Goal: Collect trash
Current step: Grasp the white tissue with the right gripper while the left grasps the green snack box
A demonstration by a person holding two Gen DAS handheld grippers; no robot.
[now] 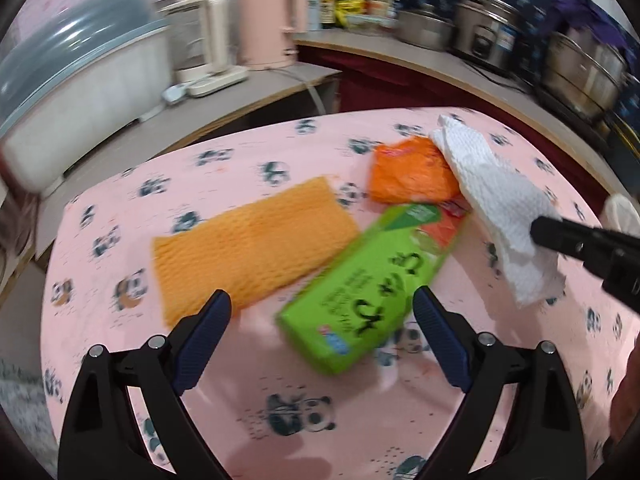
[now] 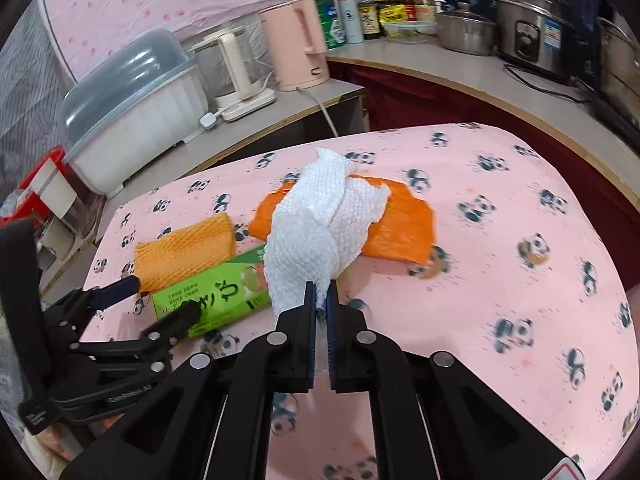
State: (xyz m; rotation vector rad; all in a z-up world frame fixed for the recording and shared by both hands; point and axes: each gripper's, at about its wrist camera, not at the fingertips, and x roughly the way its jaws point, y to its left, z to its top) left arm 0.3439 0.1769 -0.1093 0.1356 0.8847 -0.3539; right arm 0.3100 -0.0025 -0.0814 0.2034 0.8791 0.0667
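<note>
The right gripper (image 2: 321, 298) is clamped on the tissue (image 2: 320, 224) over the table (image 2: 500, 264), the left gripper (image 1: 322, 316) stands apart above the green box (image 1: 372, 280), which I think it must grasp next

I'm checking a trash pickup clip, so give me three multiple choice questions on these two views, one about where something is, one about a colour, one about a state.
1. Where does the green box lie?
A. On the pink panda tablecloth
B. On the counter by the kettle
C. Inside the white bin

2. What colour is the paper towel?
A. Blue
B. White
C. Yellow

3. How do the right gripper's jaws stand?
A. Wide open over the cloth
B. Shut on the green box
C. Shut on the paper towel

Answers:
1 A: it rests on the cloth beside the orange mesh pad.
2 B: it is white against the orange wrapper.
3 C: the pads pinch the towel's lower edge.
</note>
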